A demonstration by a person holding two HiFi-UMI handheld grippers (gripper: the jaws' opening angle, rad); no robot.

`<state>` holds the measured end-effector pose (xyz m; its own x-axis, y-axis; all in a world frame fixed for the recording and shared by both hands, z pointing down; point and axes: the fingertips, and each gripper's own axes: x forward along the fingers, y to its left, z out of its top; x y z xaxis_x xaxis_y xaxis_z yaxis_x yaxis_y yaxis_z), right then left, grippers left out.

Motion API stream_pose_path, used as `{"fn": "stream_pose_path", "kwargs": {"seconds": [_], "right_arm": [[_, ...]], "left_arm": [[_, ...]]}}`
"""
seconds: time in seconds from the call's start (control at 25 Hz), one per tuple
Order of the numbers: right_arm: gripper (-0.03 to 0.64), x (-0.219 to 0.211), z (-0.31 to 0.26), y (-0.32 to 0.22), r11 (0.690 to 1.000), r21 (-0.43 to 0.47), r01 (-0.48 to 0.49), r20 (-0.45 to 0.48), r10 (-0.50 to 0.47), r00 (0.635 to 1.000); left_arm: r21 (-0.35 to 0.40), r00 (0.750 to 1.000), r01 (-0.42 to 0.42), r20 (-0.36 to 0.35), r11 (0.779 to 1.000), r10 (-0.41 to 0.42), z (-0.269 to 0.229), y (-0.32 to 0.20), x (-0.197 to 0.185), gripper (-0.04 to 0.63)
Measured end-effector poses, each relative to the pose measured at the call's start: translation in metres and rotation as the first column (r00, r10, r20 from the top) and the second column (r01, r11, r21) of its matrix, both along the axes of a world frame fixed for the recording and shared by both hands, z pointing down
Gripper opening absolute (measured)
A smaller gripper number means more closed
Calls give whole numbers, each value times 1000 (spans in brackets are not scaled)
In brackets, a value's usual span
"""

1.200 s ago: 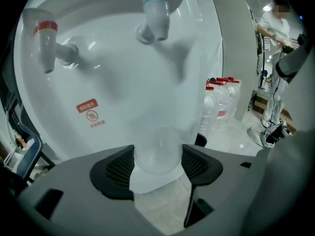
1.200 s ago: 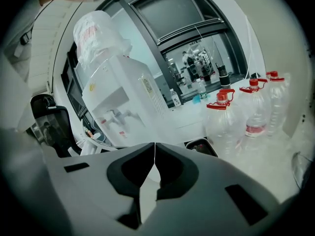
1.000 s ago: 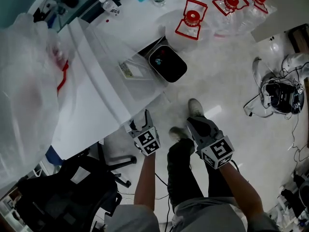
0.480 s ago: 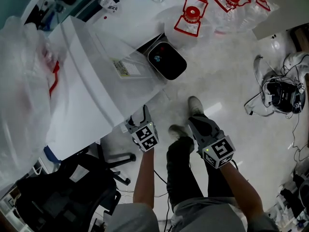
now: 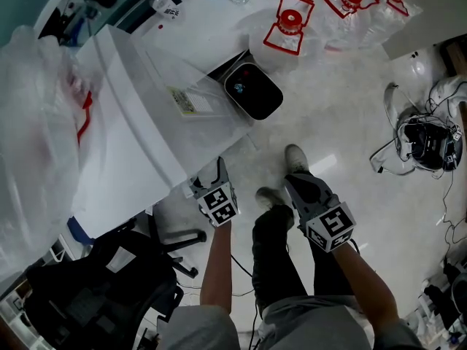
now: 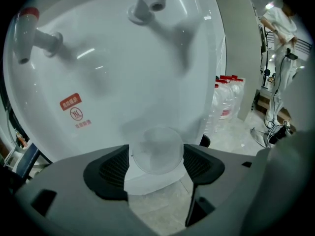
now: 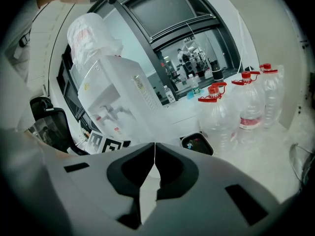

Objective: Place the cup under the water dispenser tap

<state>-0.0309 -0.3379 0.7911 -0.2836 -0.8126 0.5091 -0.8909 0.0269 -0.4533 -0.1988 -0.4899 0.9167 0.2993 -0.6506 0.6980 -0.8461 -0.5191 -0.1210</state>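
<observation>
A clear plastic cup (image 6: 156, 150) stands on the white ledge (image 6: 152, 181) of the water dispenser (image 6: 123, 73), below the tap (image 6: 150, 1) at the top centre. A red-tipped tap (image 6: 29, 33) sticks out to the left. My left gripper (image 6: 156, 163) has its jaws around the cup. They have just been opening, and the pads no longer squeeze it. In the head view the left gripper (image 5: 211, 181) points at the dispenser (image 5: 139, 122). My right gripper (image 5: 300, 187) hangs beside it over the floor, shut and empty (image 7: 154, 156).
A black bin (image 5: 253, 91) stands right of the dispenser. Several large water bottles with red handles (image 5: 288, 24) stand behind it. A black office chair (image 5: 109, 283) is at the lower left. Cables and gear (image 5: 423, 137) lie on the floor at the right.
The head view has shifted a little. Both grippers stay about where they were, next to the dispenser.
</observation>
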Motion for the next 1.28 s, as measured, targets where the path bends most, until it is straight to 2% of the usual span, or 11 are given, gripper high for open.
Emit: {"fn": "stream_pose_path", "kwargs": {"seconds": [0.4,0.56,0.68,0.8,0.92,1.08,1.28], "right_arm": [[12,-9,-26,-5,1000,16,13,27,-14,1000],[12,-15,-49,-5,999,25,30,39,-31,999],[12,-20,-68,-6,999,34,40,48,-42,998],[12,-26,-93,-4,997,47,54,52,-57,997],[12,-31,-120,-1,996,54,75,60,-78,995],[12,-39,-159,-2,990,91,109,61,-115,992],[12,-49,-217,-7,975,165,149,43,-158,987]], "left_arm": [[-71,999,20,-24,997,-22,-32,21,-3,331],[-105,998,31,-52,994,-37,-61,38,-3,324],[-95,995,32,-87,995,-40,-95,49,2,277],[-117,992,20,-123,993,-34,-131,62,8,256],[-117,990,-11,-141,993,-5,-170,75,15,209],[-83,984,-67,-172,994,52,-232,88,23,144],[-9,962,-126,-246,992,119,-319,101,36,89]]}}
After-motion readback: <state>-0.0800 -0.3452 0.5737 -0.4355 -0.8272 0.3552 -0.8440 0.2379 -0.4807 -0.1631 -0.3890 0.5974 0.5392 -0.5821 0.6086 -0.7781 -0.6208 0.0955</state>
